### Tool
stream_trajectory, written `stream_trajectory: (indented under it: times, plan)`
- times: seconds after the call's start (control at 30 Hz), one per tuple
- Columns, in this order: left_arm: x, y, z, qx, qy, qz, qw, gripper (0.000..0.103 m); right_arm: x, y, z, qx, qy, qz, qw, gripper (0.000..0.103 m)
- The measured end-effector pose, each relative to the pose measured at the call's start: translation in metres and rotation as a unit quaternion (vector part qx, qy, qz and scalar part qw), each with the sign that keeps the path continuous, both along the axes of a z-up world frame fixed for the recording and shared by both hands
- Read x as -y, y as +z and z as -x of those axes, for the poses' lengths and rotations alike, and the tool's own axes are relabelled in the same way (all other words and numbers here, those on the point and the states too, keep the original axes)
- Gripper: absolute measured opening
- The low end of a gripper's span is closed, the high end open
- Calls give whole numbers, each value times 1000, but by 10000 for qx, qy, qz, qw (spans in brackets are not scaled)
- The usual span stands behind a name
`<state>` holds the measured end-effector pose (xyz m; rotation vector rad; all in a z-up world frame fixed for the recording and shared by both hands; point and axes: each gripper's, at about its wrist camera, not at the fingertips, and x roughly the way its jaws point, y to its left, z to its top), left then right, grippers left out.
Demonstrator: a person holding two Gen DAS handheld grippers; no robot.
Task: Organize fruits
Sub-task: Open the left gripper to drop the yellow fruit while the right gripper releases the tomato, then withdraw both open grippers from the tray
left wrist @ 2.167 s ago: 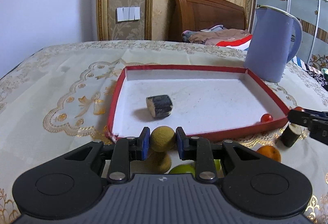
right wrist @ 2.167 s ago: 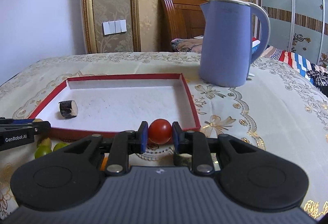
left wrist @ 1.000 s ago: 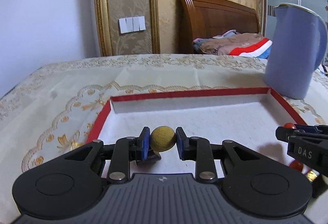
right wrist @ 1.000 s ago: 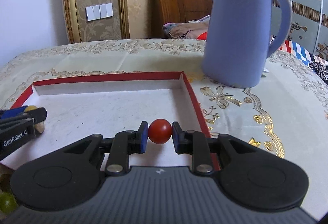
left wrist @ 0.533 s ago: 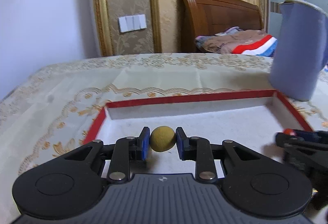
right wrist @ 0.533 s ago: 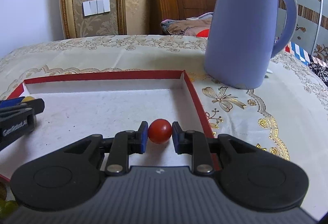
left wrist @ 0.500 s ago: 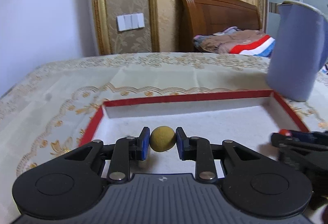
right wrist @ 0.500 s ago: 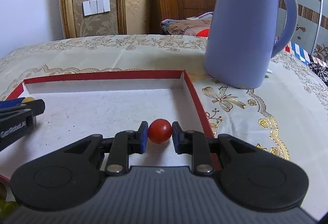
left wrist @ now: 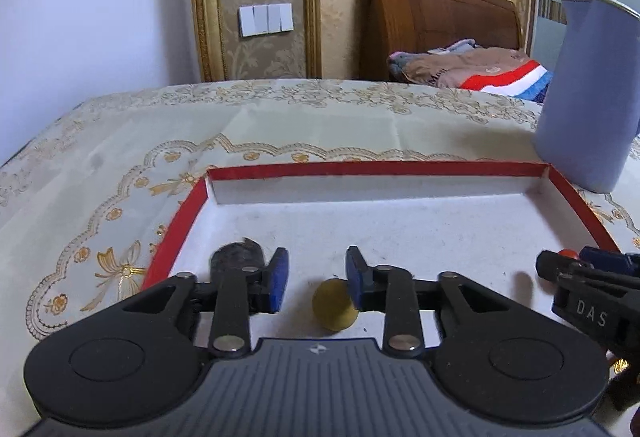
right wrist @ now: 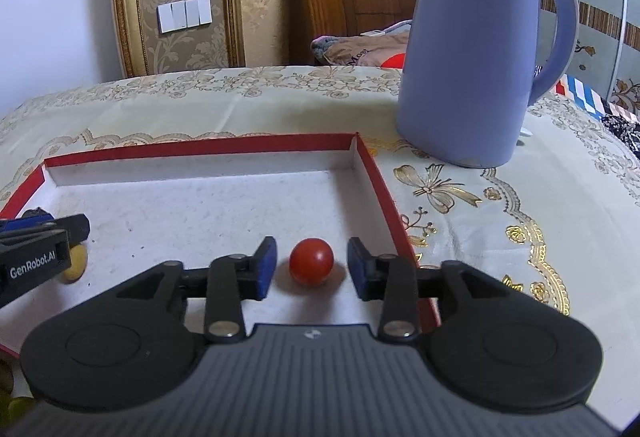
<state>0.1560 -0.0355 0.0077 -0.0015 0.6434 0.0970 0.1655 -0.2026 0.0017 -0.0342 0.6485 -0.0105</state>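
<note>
Tomato (right wrist: 311, 261) in tray (right wrist: 200, 145); kettle (right wrist: 472, 49) behind.

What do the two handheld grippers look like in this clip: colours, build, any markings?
Both the left gripper and right gripper are matte black, with a ribbed grey body, round side lobes, silver rivets and blue-padded fingers. Side lettering: "GenRobot.AI" on the left, "DAS" on the right. No cables or sleeves visible.

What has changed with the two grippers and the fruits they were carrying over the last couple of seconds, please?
Both grippers carried their fruits forward from the near table edge over the red-rimmed white tray, then opened. The left gripper released the round tan-yellow fruit, the right gripper the small red tomato; both now lie on the tray floor. The dark cut piece and blue kettle stayed put.
</note>
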Motion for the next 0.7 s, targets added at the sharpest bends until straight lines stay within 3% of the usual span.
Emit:
stream_trajectory:
  times: [0.03, 0.07, 0.13, 0.3, 0.4, 0.5, 0.6, 0.7]
  plan:
    - [0, -1, -1, -96, -12, 5, 10000, 54, 0, 0, 0, 13, -10, 1, 10000, 45]
    - [-1, -2, -1, -140, -9, 54, 9999, 55, 0, 1, 1, 29, -18, -1, 10000, 48]
    - [-3, -1, 3, -70, 12, 74, 9999, 55, 0, 1, 2, 49, -27, 10, 10000, 49]
    - [-7, 0, 11, 106, 8, 135, 9999, 56, 0, 3, 7, 203, -89, 31, 9997, 73]
    - [-11, 4, 23, 438, 50, 161, 9989, 56, 4, 6, 14, 307, -41, -186, 9993, 80]
    - [-18, 12, 43, 971, 250, 167, 9948, 74, 7, 8, 22, 424, 9, -306, 9986, 86]
    - [-26, 20, 68, 1455, 333, 132, 9887, 75, 8, 13, 32, 641, 18, -273, 9976, 93]
    - [-34, 23, 90, 1634, 369, 156, 9858, 75, 11, 15, 48, 765, -28, -241, 9968, 93]
